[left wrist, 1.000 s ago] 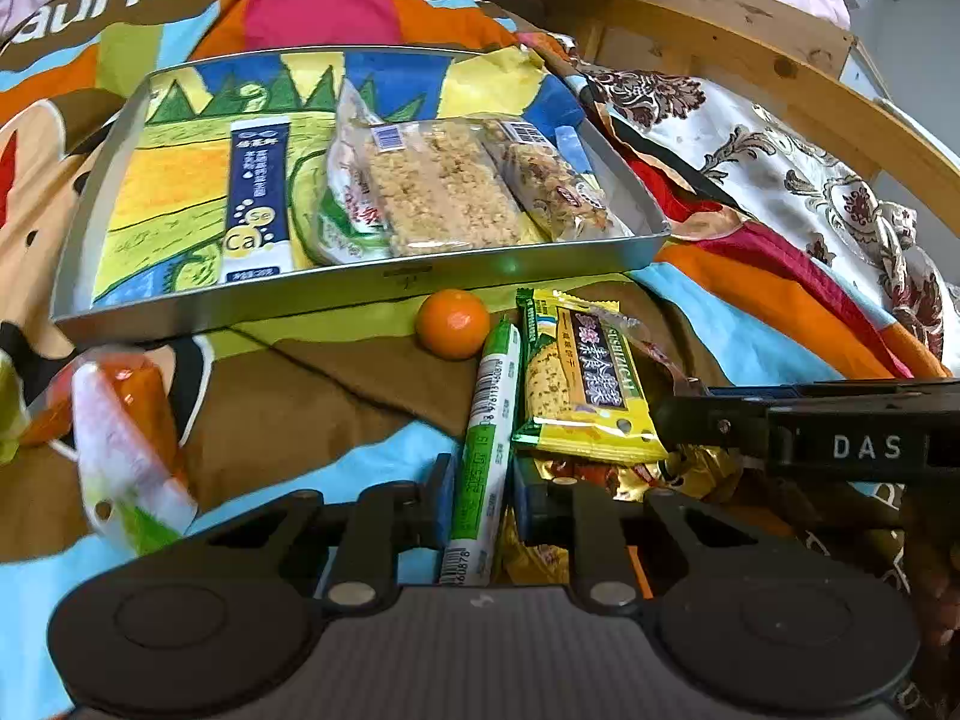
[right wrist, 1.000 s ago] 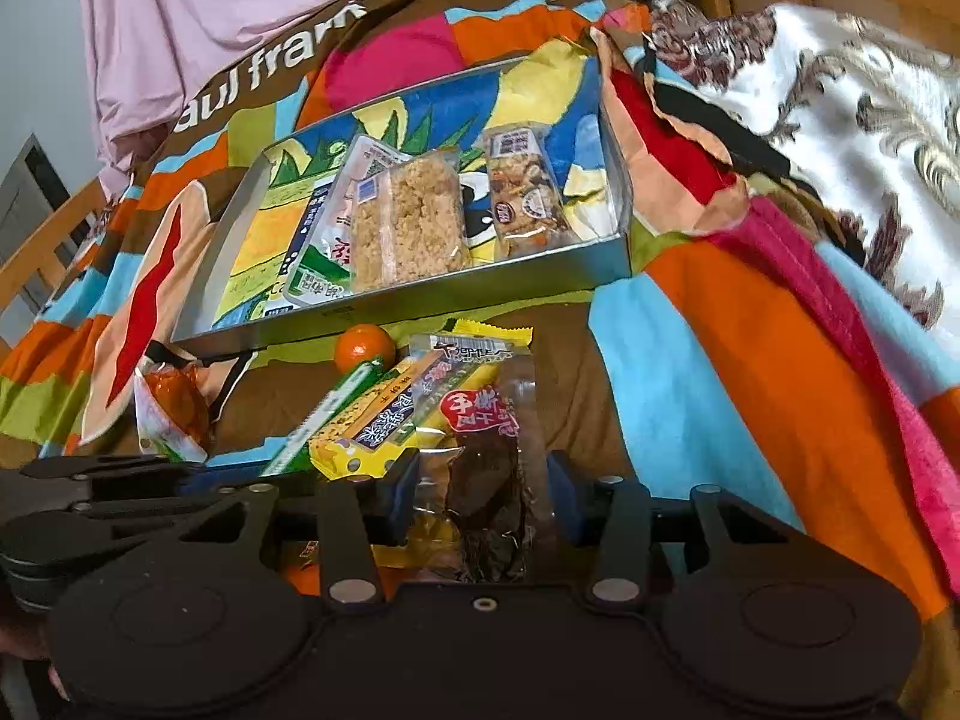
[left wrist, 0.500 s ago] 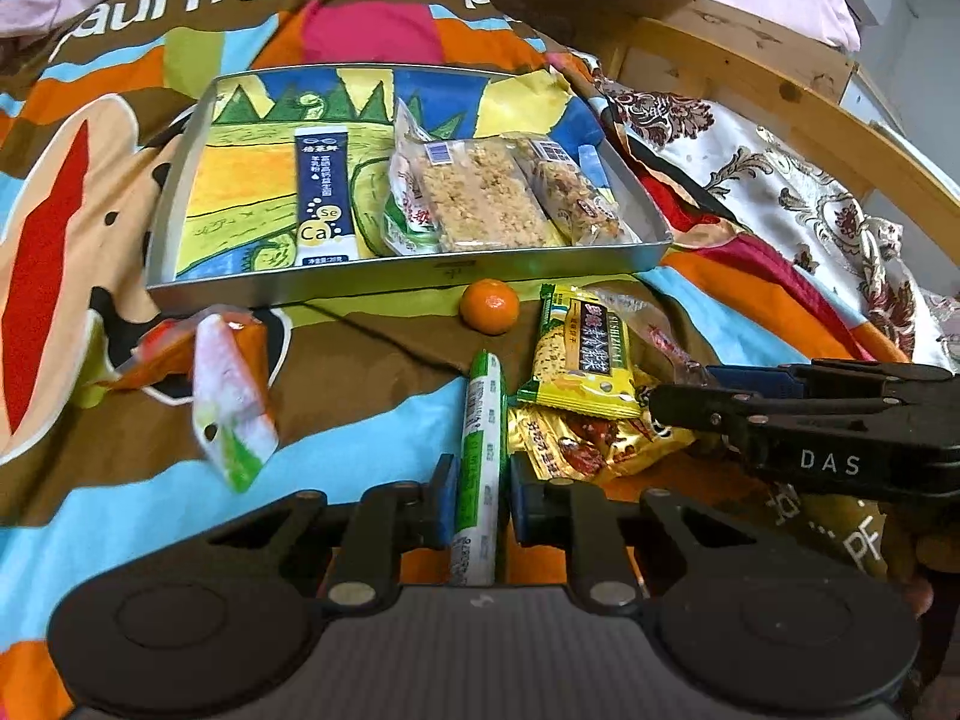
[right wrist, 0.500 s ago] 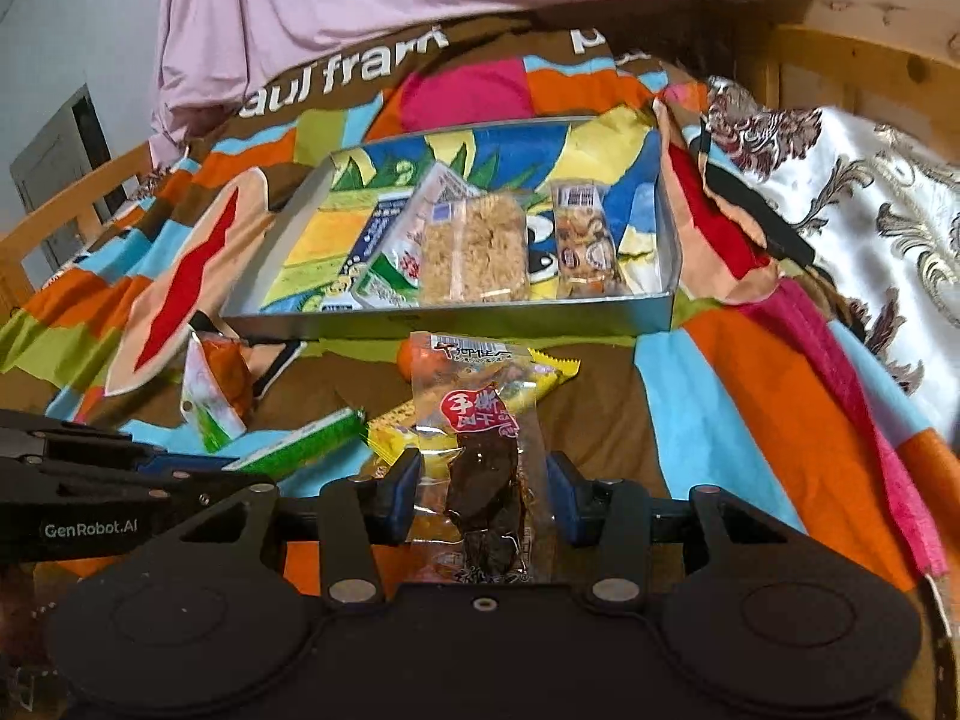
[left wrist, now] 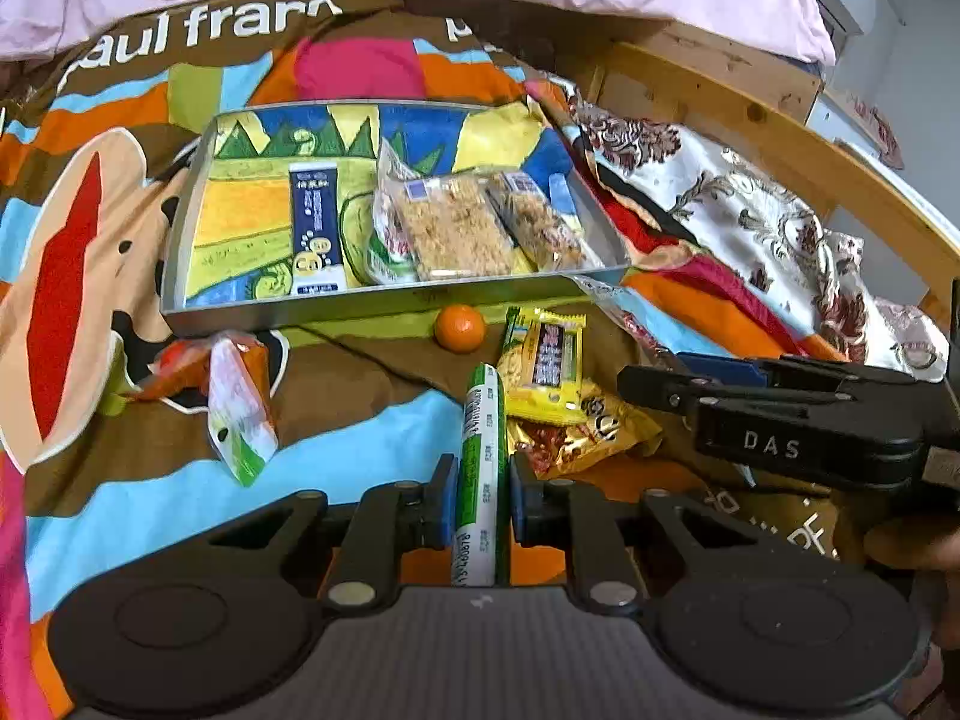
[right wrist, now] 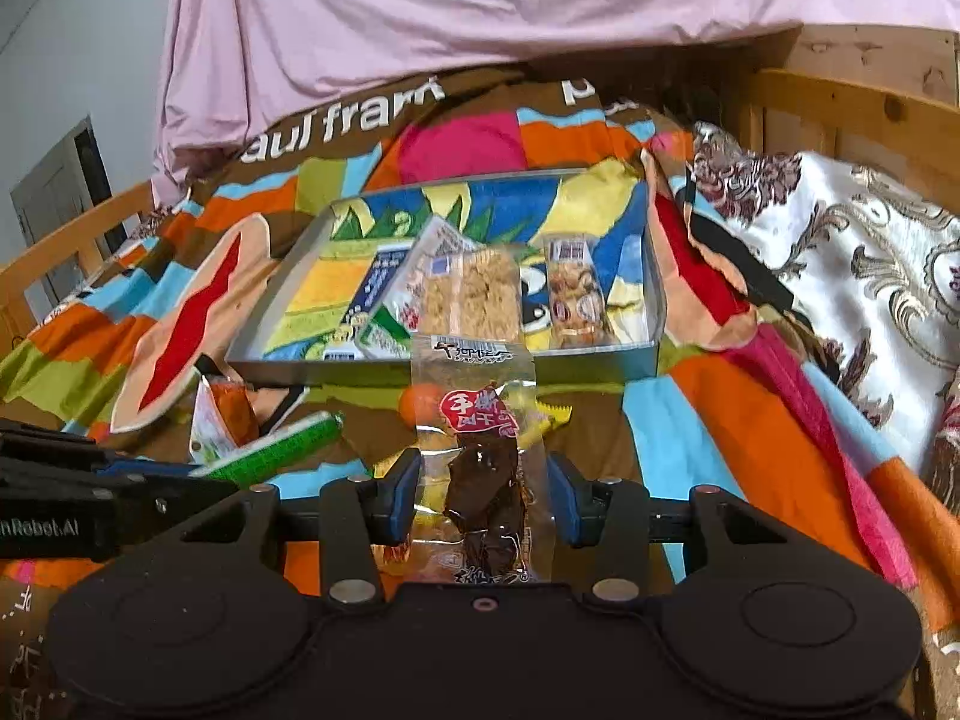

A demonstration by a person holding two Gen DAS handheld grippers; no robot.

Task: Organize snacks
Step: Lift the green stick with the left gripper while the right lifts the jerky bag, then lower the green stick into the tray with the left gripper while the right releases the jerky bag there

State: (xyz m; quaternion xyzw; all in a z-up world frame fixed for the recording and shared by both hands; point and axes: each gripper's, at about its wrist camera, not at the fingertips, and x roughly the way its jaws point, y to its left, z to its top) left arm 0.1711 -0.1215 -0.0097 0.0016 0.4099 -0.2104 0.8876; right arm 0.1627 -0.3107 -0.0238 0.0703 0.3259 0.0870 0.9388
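Above the bed, I have my left tool (left wrist: 480,501) clamped on a green stick pack (left wrist: 480,468) and my right tool (right wrist: 483,495) clamped on a clear jerky packet (right wrist: 480,450). Both are mid-carry; next I'd judge each needs lowering into the tray (left wrist: 372,309), beside the packs already there.

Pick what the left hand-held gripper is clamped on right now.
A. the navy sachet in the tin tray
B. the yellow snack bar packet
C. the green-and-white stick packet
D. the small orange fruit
C: the left hand-held gripper has its blue pads closed on the green-and-white stick packet, lifted off the bedspread.
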